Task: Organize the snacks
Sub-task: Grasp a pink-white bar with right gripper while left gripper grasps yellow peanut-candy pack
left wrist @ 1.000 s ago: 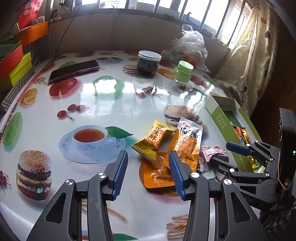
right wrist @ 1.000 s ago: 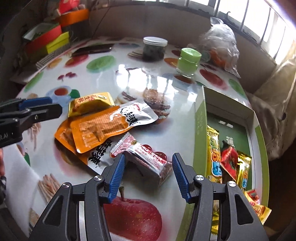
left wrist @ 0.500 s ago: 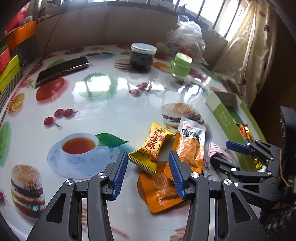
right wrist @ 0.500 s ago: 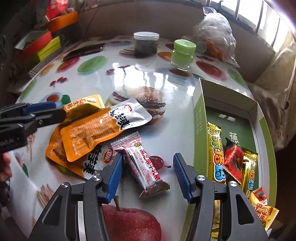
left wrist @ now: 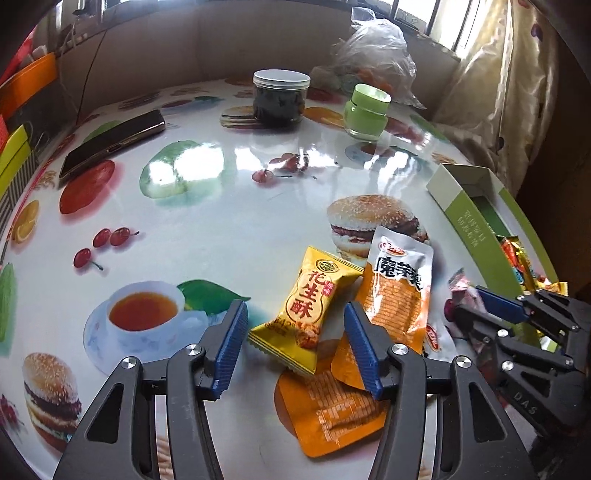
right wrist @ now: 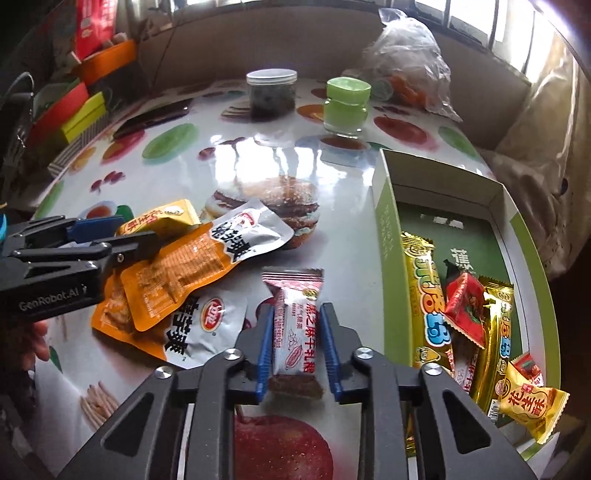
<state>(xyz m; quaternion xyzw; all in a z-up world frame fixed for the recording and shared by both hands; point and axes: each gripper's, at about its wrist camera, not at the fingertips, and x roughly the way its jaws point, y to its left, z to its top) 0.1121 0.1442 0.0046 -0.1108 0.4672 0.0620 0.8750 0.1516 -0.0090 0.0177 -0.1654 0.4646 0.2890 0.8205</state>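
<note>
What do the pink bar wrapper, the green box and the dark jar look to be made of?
Pink bar wrapper: thin plastic film, probably, with crimped zigzag ends and a slight sheen; the right gripper pinches it.
Green box: printed cardboard, matte, with folded corners and a white inner face.
Dark jar: clear plastic or glass, I cannot tell which; the white lid looks plastic.

I work at a round table (left wrist: 236,206) under a glossy cloth printed with burgers, fruit and a teacup. Daylight from the barred windows (right wrist: 491,22) behind it glares white off the cloth. A brown padded bench back (left wrist: 177,48) curves along the far edge. A pale curtain (left wrist: 517,92) with small dark motifs hangs on my right. Orange, red and yellow-green boxes (right wrist: 81,99) stack at my left.
</note>
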